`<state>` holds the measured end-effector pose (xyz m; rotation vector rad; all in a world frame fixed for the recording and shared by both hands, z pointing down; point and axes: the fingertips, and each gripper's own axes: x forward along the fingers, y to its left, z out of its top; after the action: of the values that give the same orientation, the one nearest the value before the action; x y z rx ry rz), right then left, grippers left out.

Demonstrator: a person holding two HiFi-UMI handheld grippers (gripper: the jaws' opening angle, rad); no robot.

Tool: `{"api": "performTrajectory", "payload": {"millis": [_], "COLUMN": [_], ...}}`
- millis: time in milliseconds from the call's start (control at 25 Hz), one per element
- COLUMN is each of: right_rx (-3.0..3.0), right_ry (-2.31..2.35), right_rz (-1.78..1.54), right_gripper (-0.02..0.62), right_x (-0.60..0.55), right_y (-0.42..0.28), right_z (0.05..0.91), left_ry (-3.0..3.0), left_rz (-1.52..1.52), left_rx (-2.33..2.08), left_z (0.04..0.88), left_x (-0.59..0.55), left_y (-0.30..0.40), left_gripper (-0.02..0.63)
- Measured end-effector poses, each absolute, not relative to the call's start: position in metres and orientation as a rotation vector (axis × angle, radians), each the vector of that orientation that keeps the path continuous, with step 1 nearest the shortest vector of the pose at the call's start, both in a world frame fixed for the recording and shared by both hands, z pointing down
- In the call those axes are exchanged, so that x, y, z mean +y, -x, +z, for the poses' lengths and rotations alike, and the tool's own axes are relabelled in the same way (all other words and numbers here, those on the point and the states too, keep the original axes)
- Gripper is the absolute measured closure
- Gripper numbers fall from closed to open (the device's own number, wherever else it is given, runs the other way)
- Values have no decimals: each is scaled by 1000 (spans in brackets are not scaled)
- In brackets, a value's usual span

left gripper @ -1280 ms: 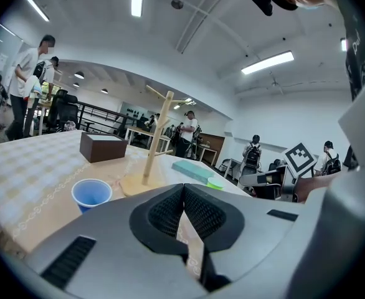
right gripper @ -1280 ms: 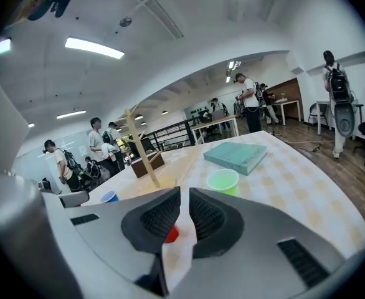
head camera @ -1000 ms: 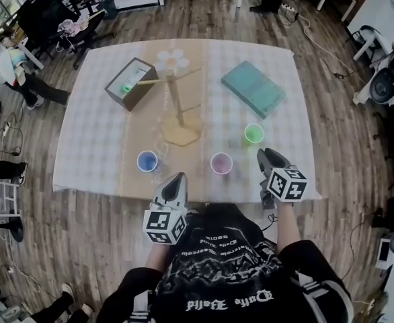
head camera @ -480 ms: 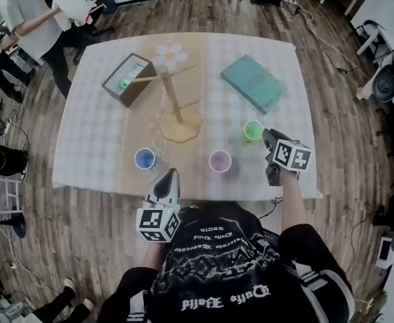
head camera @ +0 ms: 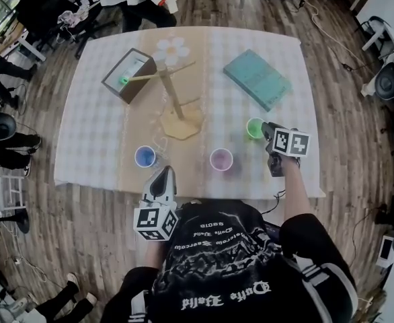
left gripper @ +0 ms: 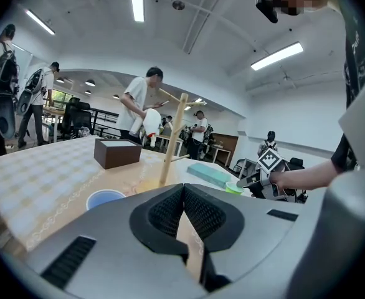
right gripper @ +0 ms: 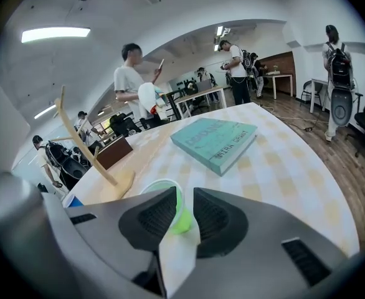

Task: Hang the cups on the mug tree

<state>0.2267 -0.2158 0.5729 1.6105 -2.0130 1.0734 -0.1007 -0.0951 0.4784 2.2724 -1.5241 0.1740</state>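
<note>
Barely begun: branched wooden mug tree (head camera: 177,99) bare. Right gripper (right gripper: 184,195) fingers (just closing) wide, astride lime-green plastic cup (right gripper: 180,220) wall, unpinched; left gripper (left gripper: 184,189) fingers together, empty.

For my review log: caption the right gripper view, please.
Right gripper, jaws just closing, straddles the green cup at its side, not yet gripping; teal book beyond.

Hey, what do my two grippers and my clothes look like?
Both the left gripper and right gripper are grey shells with black ribbed pads, each carrying a white cube of black square markers. The top is black with white lettering.
</note>
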Motion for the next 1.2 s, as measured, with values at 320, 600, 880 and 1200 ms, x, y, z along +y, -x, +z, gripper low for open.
{"api": "performTrajectory", "payload": {"millis": [320,600,880,1200], "right_rx": [-2000,-2020,-2111,-2196], "right_ry": [-1587,-1577,-1558,-1570], "right_rz": [1079,1000,862,665], "right_gripper": [560,561,561,561], "right_x": [-218,-226,-245,-267], "right_y": [-224,-214,-194,-167], "right_z": [582,565,530,480], "left_ry": [-2246,-2235,-2227,-2204], "left_rz": [160,158,158,149], "left_rx": [-1521,-1536,-1552,-1576], "left_z": [487,486,484,484], "left_x": [-98,-98,-98,-98], "left_y": [98,101,103,109], "left_gripper": [586,586,586,586]}}
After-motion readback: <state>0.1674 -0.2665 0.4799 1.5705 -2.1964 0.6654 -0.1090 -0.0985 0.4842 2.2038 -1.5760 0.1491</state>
